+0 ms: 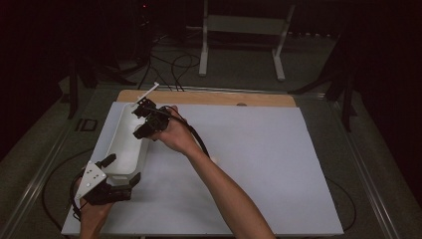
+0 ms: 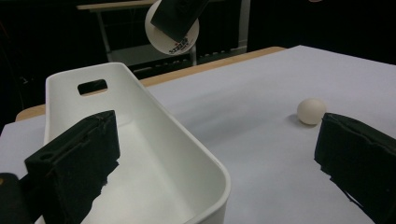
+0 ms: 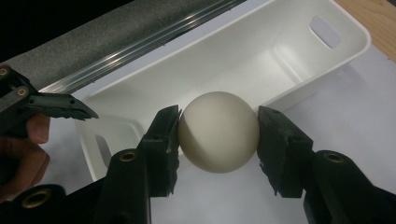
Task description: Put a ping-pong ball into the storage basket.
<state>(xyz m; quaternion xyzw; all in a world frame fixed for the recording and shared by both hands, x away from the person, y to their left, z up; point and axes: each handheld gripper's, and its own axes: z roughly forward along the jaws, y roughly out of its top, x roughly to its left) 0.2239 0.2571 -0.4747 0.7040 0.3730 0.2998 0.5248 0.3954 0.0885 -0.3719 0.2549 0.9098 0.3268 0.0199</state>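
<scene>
From above, my right claw (image 1: pixel 144 119) hovers over the white bin (image 1: pixel 124 144), its ball hidden by my hand. My left claw (image 1: pixel 117 172) straddles the bin's near end, spread. Left claw's camera: another ball (image 2: pixel 311 110) lies on the tabletop (image 2: pixel 261 93). Right claw's camera: pads pinch the white ball (image 3: pixel 218 131).

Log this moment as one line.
right gripper: shut on ball, above white bin | left gripper: open, astride bin's near wall | second ball: on table
</scene>
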